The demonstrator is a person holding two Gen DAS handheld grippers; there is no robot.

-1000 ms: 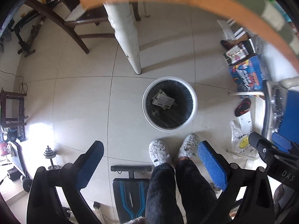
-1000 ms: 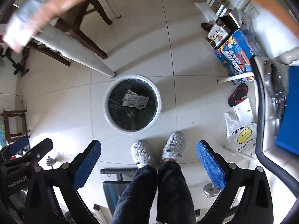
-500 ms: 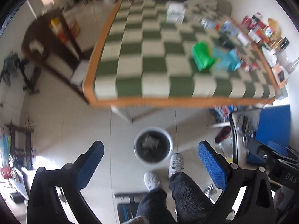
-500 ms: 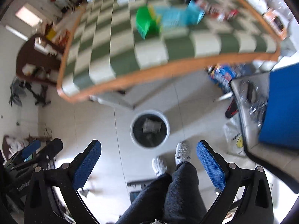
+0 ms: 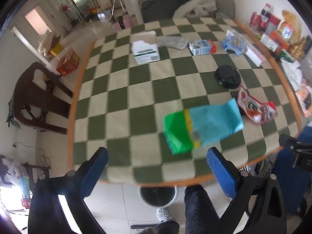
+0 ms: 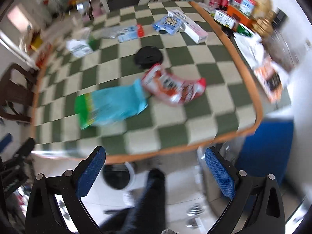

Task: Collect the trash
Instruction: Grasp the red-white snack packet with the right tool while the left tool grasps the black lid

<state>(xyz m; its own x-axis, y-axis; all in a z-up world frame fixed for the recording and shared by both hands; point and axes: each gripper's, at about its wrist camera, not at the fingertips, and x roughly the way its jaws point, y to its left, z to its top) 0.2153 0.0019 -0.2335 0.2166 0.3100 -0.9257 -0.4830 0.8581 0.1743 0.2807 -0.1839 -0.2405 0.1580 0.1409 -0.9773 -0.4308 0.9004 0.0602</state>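
Note:
A green-and-white checkered table (image 5: 120, 89) carries several pieces of trash. A green and light-blue bag (image 5: 202, 126) lies near the front edge, also in the right wrist view (image 6: 111, 105). A red snack wrapper (image 5: 255, 107) (image 6: 175, 89) lies right of it. A black lid (image 5: 228, 77) (image 6: 149, 56) sits behind. A white bin with a black liner (image 5: 158, 195) (image 6: 119, 177) stands on the floor under the table edge. My left gripper (image 5: 158, 167) and my right gripper (image 6: 154, 167) are both open and empty, held before the table's front edge.
A white box (image 5: 145, 50), a milk carton (image 5: 202, 47) and a blue packet (image 5: 233, 43) lie at the table's far side. Groceries (image 5: 273, 33) line the right edge. A dark wooden chair (image 5: 33, 95) stands left. A blue chair (image 6: 267, 148) stands right. The person's legs (image 5: 198, 210) are below.
Both grippers have tilted up from the bin on the floor to the tabletop. The bin has slid to the bottom of both views. Both stay open.

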